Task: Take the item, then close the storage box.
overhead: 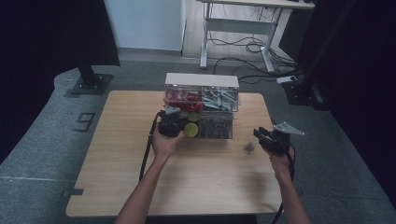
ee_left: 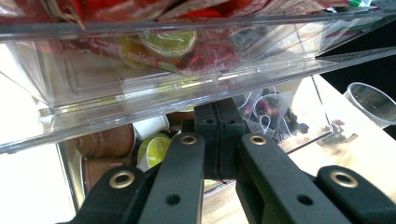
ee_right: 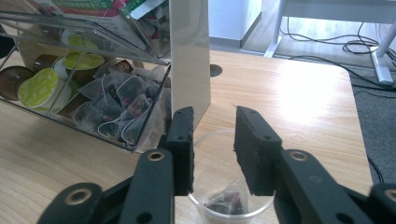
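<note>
I can read no label on the clear plastic drawer organizer (overhead: 201, 106) at the table's (overhead: 116, 163) far edge; a floor marking (overhead: 84, 121) left of the table reads like a 9. My left gripper (ee_left: 219, 140) has its jaws pressed together at the front of the lower drawer (ee_left: 107, 154) of coffee capsules. My right gripper (ee_right: 212, 140), jaws apart, hovers over the clear cup (ee_right: 231, 203) holding a tea bag (ee_right: 227, 201) near the right edge, with bare wood toward the near edge.

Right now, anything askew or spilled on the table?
Nothing spilled. The clear acrylic drawer organiser has its lower drawer pulled out and tilted, the left tool shut at its front. A pyramid tea bag lies inside the clear plastic cup under the right tool.
</note>
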Available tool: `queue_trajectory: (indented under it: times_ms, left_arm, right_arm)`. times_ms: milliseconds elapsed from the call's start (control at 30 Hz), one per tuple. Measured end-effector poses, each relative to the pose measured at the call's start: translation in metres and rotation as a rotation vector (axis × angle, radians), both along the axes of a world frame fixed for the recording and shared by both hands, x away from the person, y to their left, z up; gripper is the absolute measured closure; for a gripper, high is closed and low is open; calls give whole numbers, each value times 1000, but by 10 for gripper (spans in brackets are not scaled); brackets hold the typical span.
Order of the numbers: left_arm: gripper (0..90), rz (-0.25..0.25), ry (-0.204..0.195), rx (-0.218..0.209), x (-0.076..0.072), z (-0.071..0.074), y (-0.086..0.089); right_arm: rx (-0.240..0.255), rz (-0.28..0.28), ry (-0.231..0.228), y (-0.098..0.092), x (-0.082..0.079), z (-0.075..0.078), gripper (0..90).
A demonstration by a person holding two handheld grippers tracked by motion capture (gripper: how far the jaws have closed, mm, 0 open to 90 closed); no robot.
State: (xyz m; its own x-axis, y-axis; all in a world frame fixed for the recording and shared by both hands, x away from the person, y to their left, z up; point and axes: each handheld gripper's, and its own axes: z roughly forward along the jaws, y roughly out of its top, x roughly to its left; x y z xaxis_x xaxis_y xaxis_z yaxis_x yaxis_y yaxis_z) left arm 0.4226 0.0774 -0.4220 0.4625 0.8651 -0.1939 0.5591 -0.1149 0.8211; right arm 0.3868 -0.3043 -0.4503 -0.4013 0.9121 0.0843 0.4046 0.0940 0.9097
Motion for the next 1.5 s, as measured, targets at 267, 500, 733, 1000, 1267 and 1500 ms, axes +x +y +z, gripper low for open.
queue_trajectory:
  times_ms: [267, 500, 733, 1000, 1267, 1500]
  left_arm:
    - [899, -3, 3, 2, -1, -2, -1]
    - [900, -5, 6, 0, -1, -5, -2]
    - [900, -6, 13, -1, -3, -10, -2]
    - [900, -8, 16, -4, -5, -13, 0]
    - [900, -9, 22, -9, -8, -18, 1]
    - [900, -6, 35, -12, -11, -24, 4]
  right_arm:
    - [37, -7, -18, -2, -13, -5, 603]
    - [75, 20, -20, 2, -31, -17, 596]
    - [85, 58, -5, 13, -50, -32, 596]
    - [76, 89, 24, 24, -61, -47, 596]
    - [73, 98, 31, 26, -68, -51, 596]
    - [65, 108, 48, 29, -75, -56, 597]
